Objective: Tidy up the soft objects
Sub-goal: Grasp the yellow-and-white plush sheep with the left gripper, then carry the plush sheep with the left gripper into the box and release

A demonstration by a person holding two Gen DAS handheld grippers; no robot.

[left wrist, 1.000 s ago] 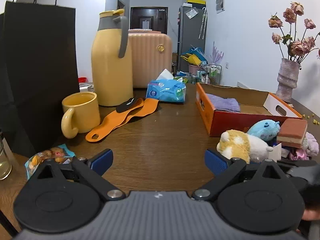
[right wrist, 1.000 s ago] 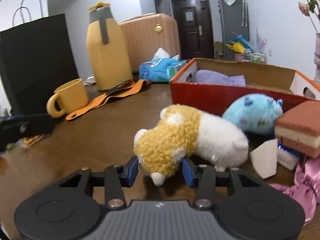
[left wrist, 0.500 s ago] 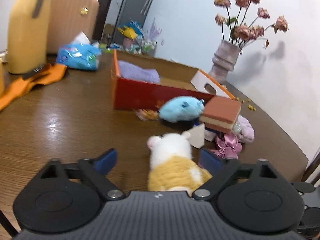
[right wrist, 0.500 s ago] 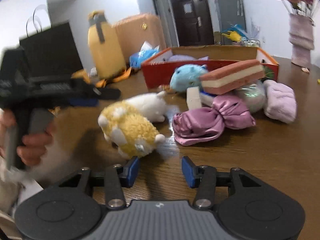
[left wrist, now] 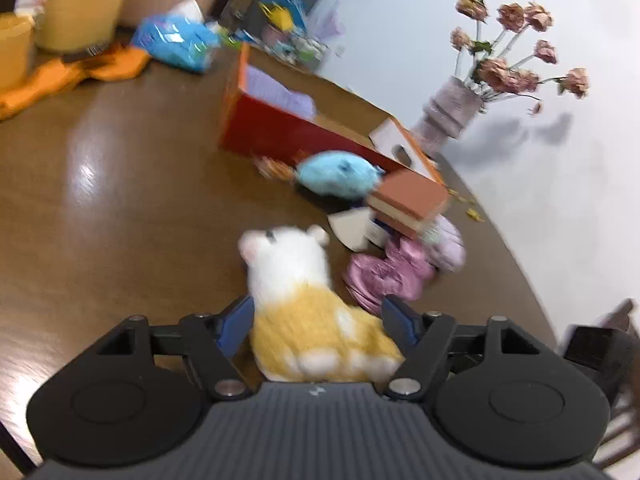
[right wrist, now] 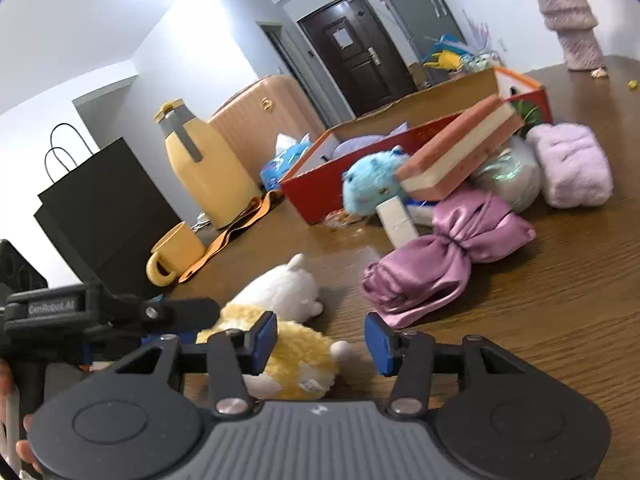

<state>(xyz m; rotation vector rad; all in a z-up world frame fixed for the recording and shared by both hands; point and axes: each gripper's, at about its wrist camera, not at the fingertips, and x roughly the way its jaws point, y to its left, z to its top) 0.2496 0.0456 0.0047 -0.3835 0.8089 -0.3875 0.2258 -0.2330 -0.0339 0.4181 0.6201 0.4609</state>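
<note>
L tongs (left wrist: 318, 316) closing – R tongs (right wrist: 320, 338) open.

A yellow-and-white plush hamster (left wrist: 308, 304) lies on the wooden table, head toward a heap with a blue plush (right wrist: 370, 184), pink satin bow (right wrist: 444, 258) and sponge block (right wrist: 460, 150).

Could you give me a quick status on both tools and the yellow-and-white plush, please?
Left tool closing around yellow-and-white plush on the table. Right tool open, empty, plush beside it. Pink satin bow close by.
</note>
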